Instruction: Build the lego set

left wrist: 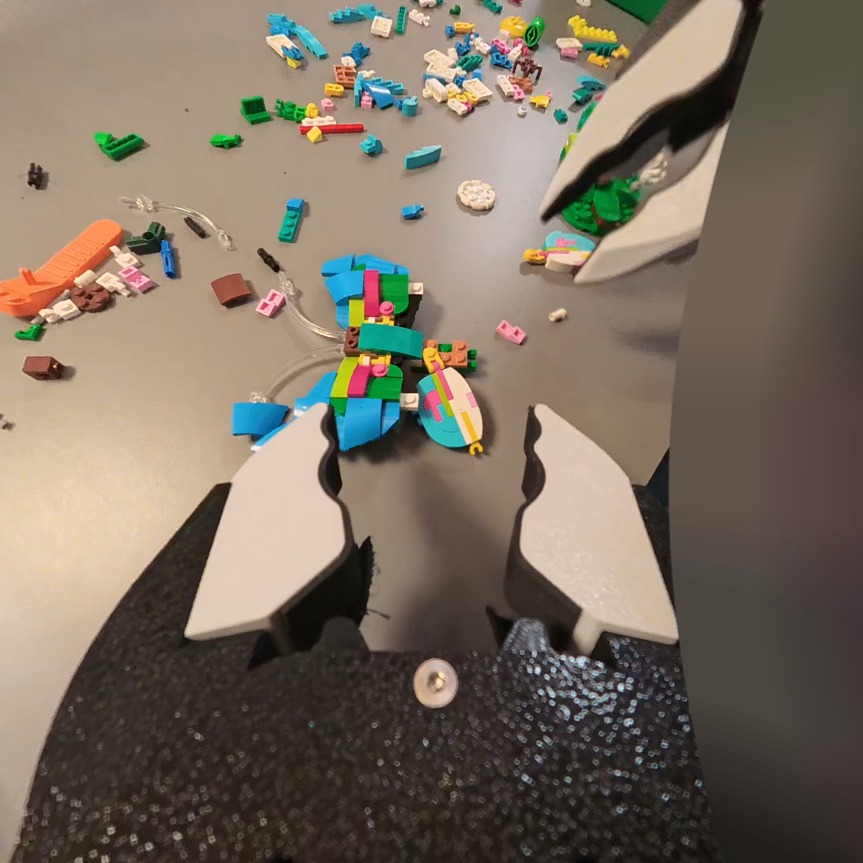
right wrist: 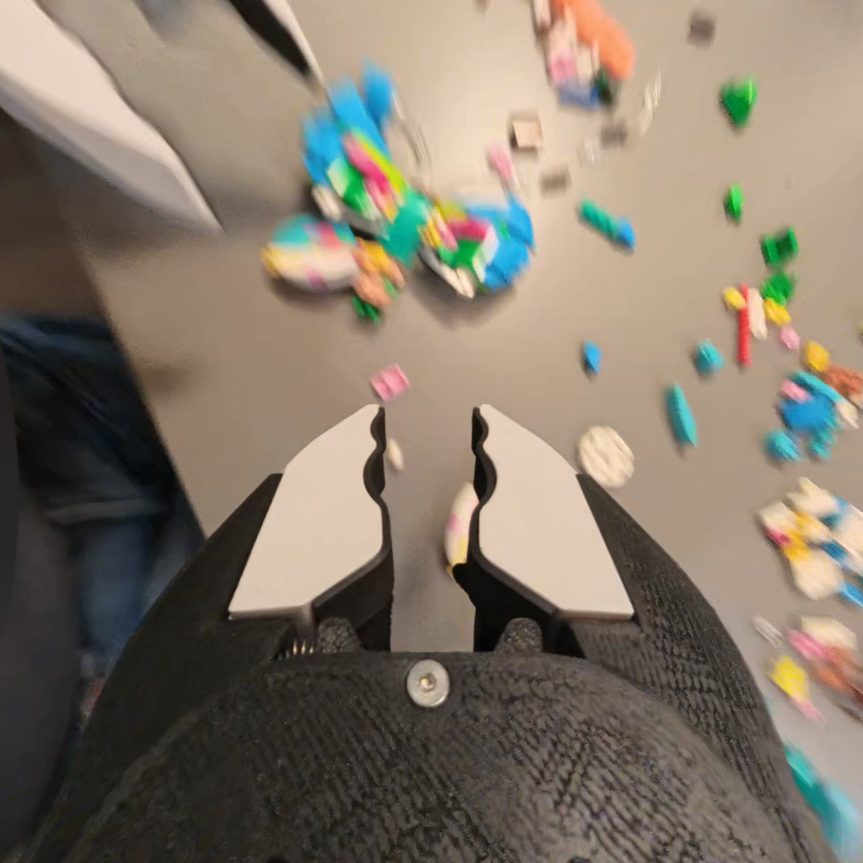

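Note:
A partly built winged lego model (left wrist: 373, 350) in blue, green, pink and teal lies flat on the grey table (left wrist: 140, 467), with clear curved rods on its left and an oval multicoloured wing (left wrist: 450, 411) at its right. My left gripper (left wrist: 429, 413) is open and empty, its tips just short of the model. My right gripper (right wrist: 428, 411) is open and empty above bare table; it also shows in the left wrist view (left wrist: 565, 245) at the upper right. The right wrist view is motion-blurred; the model (right wrist: 401, 210) lies ahead of it, with the left gripper's fingers (right wrist: 116, 140) at the top left.
Many loose bricks are scattered across the far table (left wrist: 443, 70). An orange brick separator (left wrist: 60, 266) lies at the left. A small green round build (left wrist: 602, 205) and a white round plate (left wrist: 476, 196) sit at the right. A pink plate (right wrist: 390, 380) lies just ahead of my right gripper.

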The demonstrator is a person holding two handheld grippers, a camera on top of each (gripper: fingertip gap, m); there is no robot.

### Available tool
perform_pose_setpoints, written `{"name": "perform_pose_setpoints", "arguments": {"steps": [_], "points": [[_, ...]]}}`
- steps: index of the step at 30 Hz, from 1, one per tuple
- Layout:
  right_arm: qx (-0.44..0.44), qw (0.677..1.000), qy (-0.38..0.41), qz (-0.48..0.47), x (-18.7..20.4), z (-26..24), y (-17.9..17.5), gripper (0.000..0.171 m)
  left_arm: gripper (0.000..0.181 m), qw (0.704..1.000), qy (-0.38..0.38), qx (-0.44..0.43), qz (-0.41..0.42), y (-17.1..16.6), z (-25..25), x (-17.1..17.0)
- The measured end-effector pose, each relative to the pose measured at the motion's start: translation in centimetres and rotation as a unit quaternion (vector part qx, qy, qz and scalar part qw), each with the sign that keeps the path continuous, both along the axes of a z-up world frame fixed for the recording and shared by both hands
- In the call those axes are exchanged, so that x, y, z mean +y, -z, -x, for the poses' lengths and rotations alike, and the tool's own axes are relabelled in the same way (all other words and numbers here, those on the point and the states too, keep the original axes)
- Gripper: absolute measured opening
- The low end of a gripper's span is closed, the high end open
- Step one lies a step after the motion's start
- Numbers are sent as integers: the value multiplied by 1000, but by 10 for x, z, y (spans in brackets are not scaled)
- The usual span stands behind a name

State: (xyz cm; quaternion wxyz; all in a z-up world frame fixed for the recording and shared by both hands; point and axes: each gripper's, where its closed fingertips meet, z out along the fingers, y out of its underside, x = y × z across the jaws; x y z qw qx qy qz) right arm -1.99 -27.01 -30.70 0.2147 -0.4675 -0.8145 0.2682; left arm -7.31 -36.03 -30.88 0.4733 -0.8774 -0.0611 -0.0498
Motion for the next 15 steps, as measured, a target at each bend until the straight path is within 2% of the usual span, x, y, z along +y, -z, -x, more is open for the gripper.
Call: {"name": "perform_pose_setpoints", "arguments": {"steps": [1, 7, 15], "points": [[23, 999, -1, 24, -16, 7, -1, 33, 77, 1000, -3, -1, -8, -2, 1, 0], [-9, 1000, 20, 17, -42, 28, 39, 39, 77, 999, -13, -6, -41, -12, 9, -5], [-8, 999, 25, 26, -43, 43, 44, 18, 78, 997, -17, -29, -64, -17, 14, -18]]}}
